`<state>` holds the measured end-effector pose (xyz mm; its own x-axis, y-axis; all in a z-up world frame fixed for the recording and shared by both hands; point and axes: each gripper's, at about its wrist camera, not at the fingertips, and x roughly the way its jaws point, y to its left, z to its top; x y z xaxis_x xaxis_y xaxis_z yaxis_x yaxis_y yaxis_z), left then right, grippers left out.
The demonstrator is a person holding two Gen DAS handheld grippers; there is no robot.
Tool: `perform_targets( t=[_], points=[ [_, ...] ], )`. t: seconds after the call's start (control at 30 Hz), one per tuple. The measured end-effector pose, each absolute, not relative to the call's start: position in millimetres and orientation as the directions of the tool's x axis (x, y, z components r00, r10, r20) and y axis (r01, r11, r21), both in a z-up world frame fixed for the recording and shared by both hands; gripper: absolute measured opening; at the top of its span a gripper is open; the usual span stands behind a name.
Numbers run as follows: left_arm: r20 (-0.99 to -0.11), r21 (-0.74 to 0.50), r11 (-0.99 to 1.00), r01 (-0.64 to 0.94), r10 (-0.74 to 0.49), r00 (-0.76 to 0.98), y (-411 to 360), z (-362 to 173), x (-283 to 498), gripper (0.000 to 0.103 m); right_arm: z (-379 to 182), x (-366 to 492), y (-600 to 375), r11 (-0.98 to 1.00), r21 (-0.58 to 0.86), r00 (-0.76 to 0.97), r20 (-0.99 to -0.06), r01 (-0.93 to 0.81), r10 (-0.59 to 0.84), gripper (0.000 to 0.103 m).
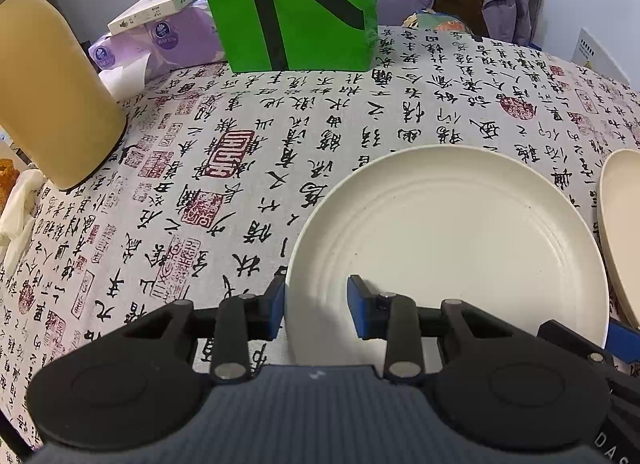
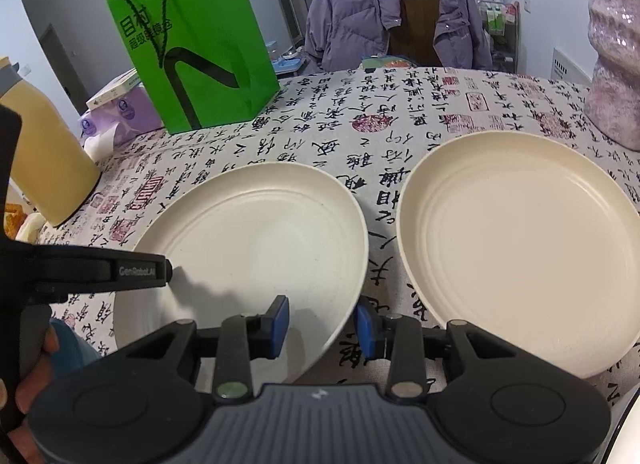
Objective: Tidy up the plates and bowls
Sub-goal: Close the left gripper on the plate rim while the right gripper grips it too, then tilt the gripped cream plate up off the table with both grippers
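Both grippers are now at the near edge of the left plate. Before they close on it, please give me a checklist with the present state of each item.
1. Left gripper open, left plate rim between its fingers: ok.
2. Right gripper open, straddling the same plate's right rim: ok.
3. Left plate apart from right plate, strip of tablecloth between them: ok.
4. Both plates free of food or objects: ok.
5. Green bag and yellow bottle stand clear of the plates: ok.
6. Fingers low enough to catch the rim: cannot tell.
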<state>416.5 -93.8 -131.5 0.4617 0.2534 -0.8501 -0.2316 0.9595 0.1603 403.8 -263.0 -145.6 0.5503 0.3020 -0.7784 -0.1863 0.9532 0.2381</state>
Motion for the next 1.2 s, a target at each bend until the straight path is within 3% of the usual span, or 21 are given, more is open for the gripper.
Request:
perform_targets(
  t=[1.2],
  points=[
    [-0.817,0.155,0.959,-0.239,0.26,0.514,-100.9,-120.9,408.0,0.034,-135.7,398.0,-268.7,0.945,0.263,0.613,-0.719,-0.194,0.327,0.033]
  ],
)
